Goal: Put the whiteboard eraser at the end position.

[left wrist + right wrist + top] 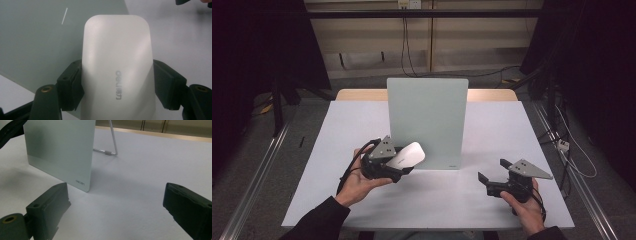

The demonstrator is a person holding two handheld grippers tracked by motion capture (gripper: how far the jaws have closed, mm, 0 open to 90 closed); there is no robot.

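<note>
The table in front of me is covered by a pale grey-white sheet, with a strip of bare wood showing along its far edge. Around it lie a grey floor, metal rails on either side and loose cables at the right and along the back wall.

Standing upright at the middle of the table is a pale green board, the largest thing on it. From my right tool's view I can see a thin wire stand propping it from behind, and a small logo near its lower corner. The board blocks the far middle of the table from where I sit.

My left tool sits just in front of the board's lower left part, raised in my left hand. Its jaws are clamped on the two long sides of a white eraser, a smooth rounded block with grey lettering on its face. The eraser's free end points up and toward the board, very near its surface; whether it touches I cannot tell.

My right tool is well apart from that, to the right of the board and low over the table, held in my right hand. Its jaws stand wide apart with nothing between them, aimed toward the board's lower right corner.
</note>
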